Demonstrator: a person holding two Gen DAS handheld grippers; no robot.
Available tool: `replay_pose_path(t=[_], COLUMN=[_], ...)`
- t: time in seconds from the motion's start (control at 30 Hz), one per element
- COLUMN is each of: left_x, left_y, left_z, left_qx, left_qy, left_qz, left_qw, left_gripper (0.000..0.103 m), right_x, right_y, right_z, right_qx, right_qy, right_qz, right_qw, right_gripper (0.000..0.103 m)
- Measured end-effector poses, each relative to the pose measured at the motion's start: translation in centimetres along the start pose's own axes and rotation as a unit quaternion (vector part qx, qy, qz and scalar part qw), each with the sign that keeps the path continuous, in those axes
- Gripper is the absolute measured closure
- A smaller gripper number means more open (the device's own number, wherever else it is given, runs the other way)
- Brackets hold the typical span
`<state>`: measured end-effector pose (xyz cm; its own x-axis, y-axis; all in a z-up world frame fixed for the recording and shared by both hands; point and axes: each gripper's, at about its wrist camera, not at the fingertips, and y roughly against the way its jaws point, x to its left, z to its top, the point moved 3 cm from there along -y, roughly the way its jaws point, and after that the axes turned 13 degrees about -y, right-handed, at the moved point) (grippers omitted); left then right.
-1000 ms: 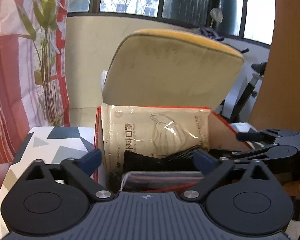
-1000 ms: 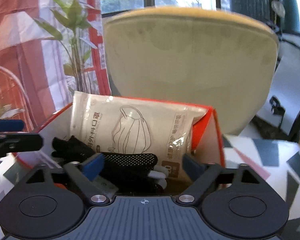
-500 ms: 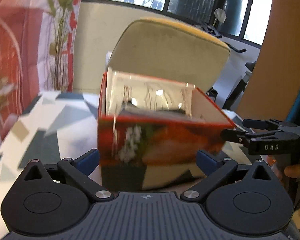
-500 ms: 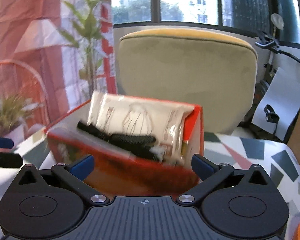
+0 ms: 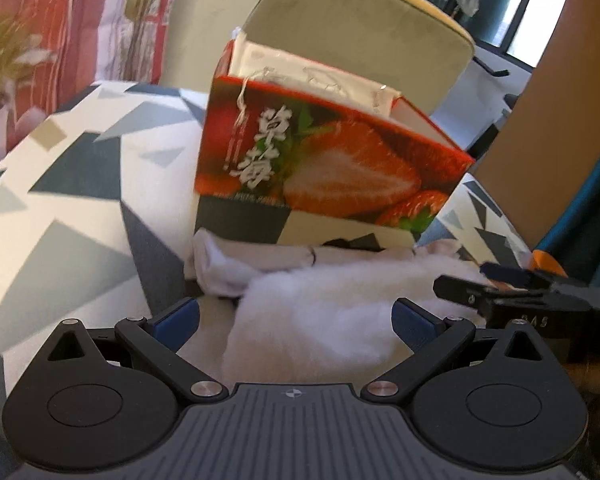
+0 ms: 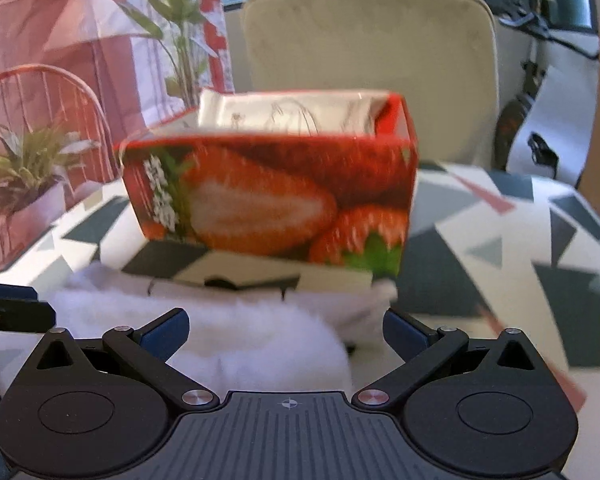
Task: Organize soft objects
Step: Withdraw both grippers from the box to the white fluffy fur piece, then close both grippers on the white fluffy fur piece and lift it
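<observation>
Both the left gripper (image 5: 295, 316) and right gripper (image 6: 286, 326) hover with fingers spread wide and empty over a fluffy white cloth (image 5: 324, 312) lying near the strawberry box (image 5: 320, 160) on the worktop (image 5: 80, 184).

Strawberry carton (image 5: 324, 160), standing ahead of the left hand-held gripper (image 5: 295, 322): two large white Chinese characters, 草莓, set vertically on its near face, with a column of small red print to their left too blurred to read. Right hand-held gripper (image 5: 512, 296), seen to the right of the left one: faint embossed letters on its black body, apparently "DAS". Pale packet (image 6: 292, 114) standing in the carton: line drawing and small print, illegible in both views.
</observation>
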<state>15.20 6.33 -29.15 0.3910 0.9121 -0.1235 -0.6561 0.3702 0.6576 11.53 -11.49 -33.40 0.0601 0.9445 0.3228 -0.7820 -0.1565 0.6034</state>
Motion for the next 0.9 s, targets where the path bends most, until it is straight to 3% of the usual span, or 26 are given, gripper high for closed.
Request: replay_pose_path(t=[0.37,0.47,0.6,0.9], left_x=[-1.3,-1.3,-1.3,-1.2], left_y=[-1.1,-1.4,-1.4,-2.0], left_z=[-2.0,-2.1,-2.1,-2.5], left_qx=[0.030,0.033,0.028,0.038], left_qy=[-0.011,-0.014,-0.013,-0.006], left_qz=[-0.017,-0.016,-0.024,-0.027], left_qw=[0.9993,0.9992,0.9992,0.9989], left_gripper=[0.001,0.002,0.004,0.020], right_x=[-0.2,0.3,-0.2,0.0], right_y=[-0.4,-0.1,-0.3,-0.8], right_z=[-3.5,-3.9,-4.3,-4.9], right_qx=[-0.007,-0.010,0.003,0.013], right_qy=[-0.005,0.025,0.012,0.006], right_qz=[-0.012,-0.002,0.007,0.012], right_qw=[1.000,1.000,1.000,1.000], right_gripper=[0.000,0.000,0.000,0.000])
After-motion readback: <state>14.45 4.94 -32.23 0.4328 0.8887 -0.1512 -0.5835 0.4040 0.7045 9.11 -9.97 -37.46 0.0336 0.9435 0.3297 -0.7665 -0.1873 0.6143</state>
